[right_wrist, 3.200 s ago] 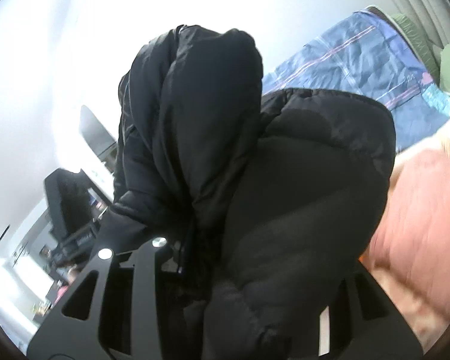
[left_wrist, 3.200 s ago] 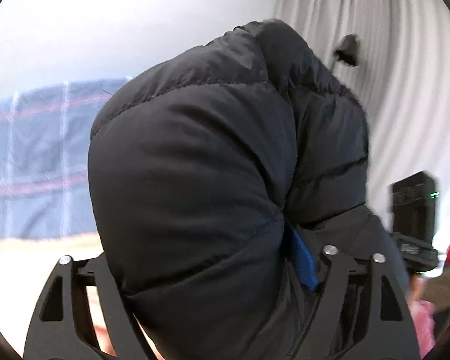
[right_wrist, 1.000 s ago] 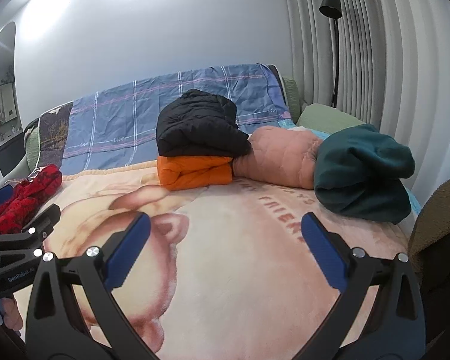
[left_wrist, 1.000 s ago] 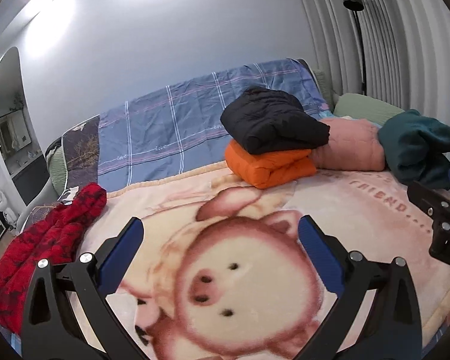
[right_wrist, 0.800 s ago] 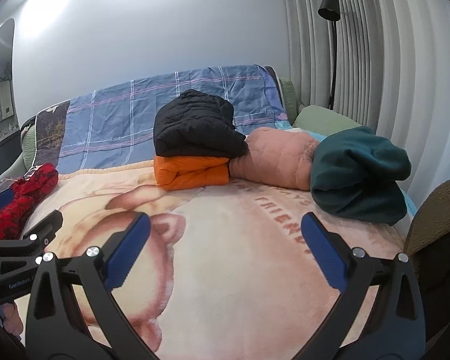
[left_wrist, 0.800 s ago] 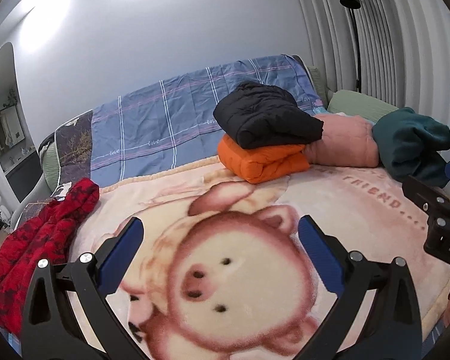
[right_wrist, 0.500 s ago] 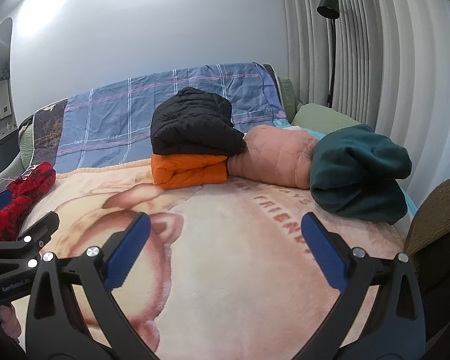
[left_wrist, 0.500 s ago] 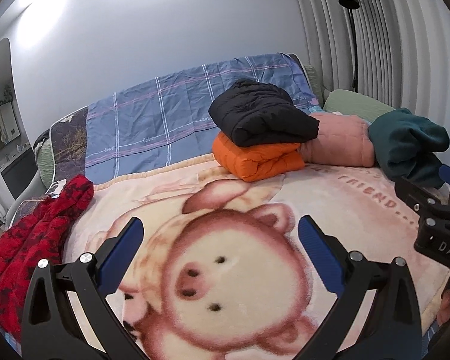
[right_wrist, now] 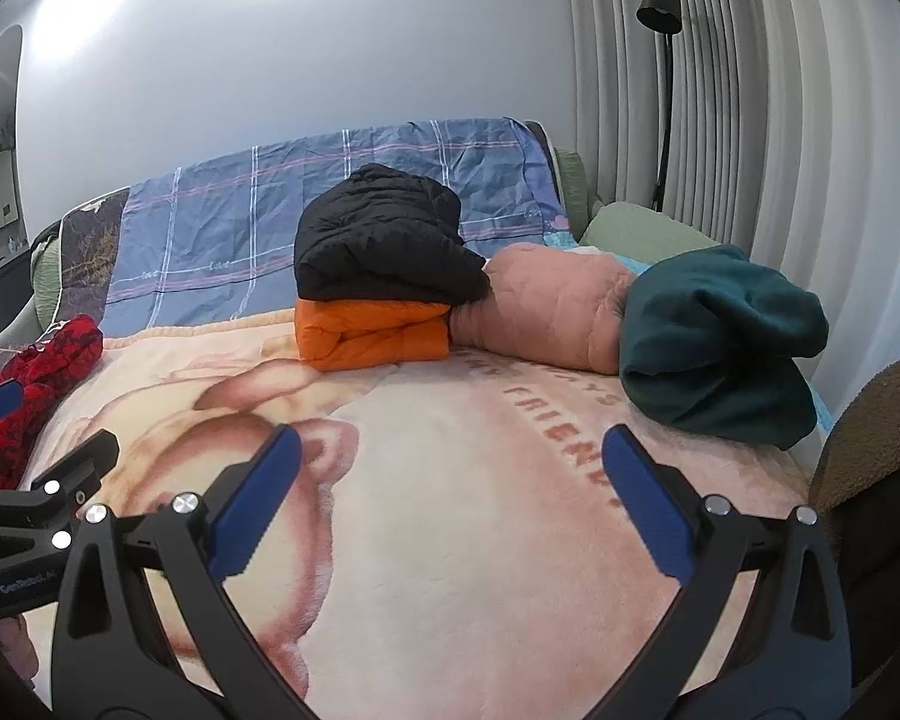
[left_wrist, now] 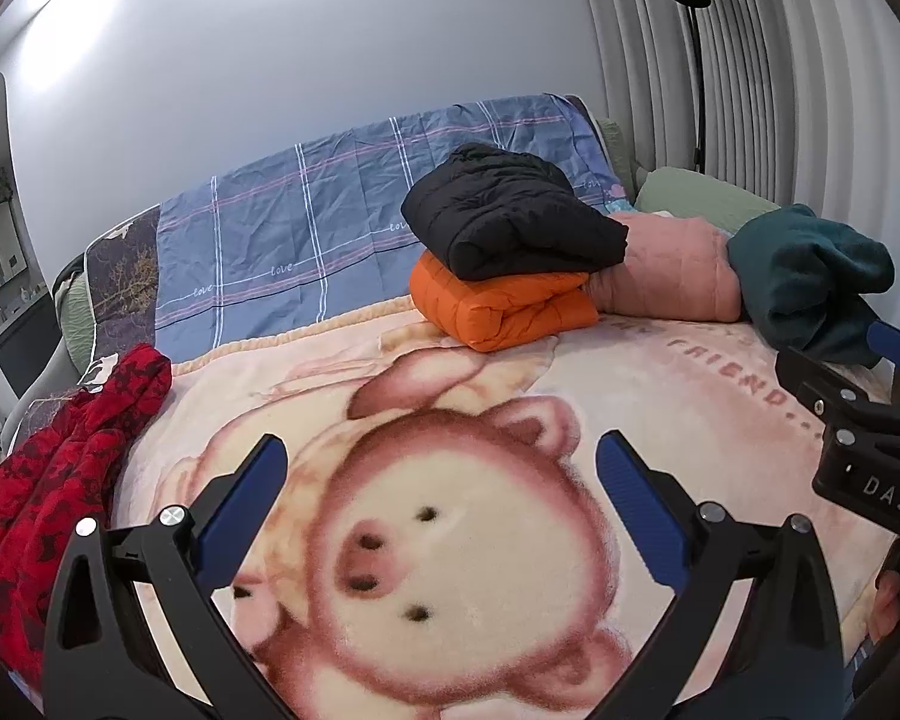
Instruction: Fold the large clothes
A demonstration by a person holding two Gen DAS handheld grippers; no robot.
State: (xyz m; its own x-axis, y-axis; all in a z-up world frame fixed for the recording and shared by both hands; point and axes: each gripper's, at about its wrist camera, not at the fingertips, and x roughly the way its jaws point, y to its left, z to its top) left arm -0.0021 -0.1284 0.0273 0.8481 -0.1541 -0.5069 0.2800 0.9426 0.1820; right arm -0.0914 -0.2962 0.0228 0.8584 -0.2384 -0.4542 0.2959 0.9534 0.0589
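Left hand-held gripper (left_wrist: 441, 468) released, blue pads spread wide, nothing between them, hovering over the pig-print blanket (left_wrist: 450, 540). Right hand-held gripper (right_wrist: 450, 456) likewise released and empty, just beside the left one; each shows at the edge of the other's view.

Folded black puffer jacket (left_wrist: 510, 219) sits on top of folded orange jacket (left_wrist: 501, 309) at the far side of the bed, well apart from both grippers. Stack's long axis runs roughly left-right across the bed; rolled fold edges face the cameras.

Pink quilted bundle (left_wrist: 669, 270) touches the stack's right side, crumpled teal garment (left_wrist: 810, 282) beyond it. Red patterned garment (left_wrist: 60, 468) heaped at the bed's left edge. Blue plaid sheet (left_wrist: 306, 228) covers the headboard area. Grey wall, pleated curtains (right_wrist: 750, 120), black floor lamp (right_wrist: 660, 6) at right.
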